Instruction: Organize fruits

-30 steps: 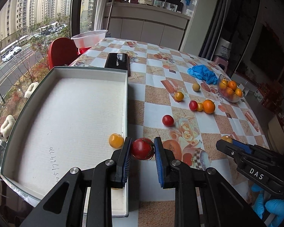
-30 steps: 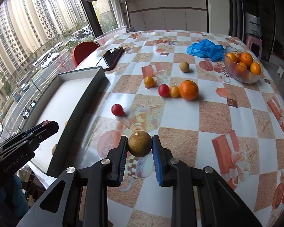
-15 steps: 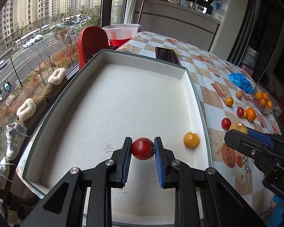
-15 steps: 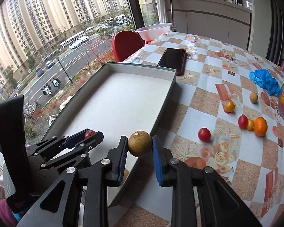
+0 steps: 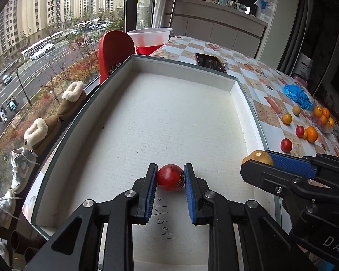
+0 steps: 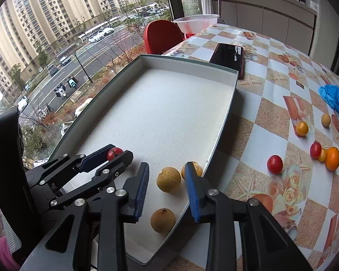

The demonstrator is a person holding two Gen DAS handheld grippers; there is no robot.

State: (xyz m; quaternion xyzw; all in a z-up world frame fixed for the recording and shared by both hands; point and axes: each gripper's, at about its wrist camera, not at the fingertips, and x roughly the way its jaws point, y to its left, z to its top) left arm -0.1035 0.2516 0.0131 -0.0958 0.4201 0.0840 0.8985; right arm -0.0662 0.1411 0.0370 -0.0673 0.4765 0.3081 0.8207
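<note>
Tomato [image 5: 170, 177] stem-end rightward, roundish

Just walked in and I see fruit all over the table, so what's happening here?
A person is sorting fruit into the white tray. The left tongs hold a red fruit just above the tray floor. The right tongs are opening around a brown fruit in the tray's corner. More fruit waits on the table.

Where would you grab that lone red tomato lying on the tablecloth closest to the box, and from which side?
Take the red tomato across its widest middle, coming down from above. It is small, round and smooth, so pads off-centre would probably squeeze it away. It lies alone on the table with free space all round; the box wall is well clear, so a hand-held gripper could close from either side.
</note>
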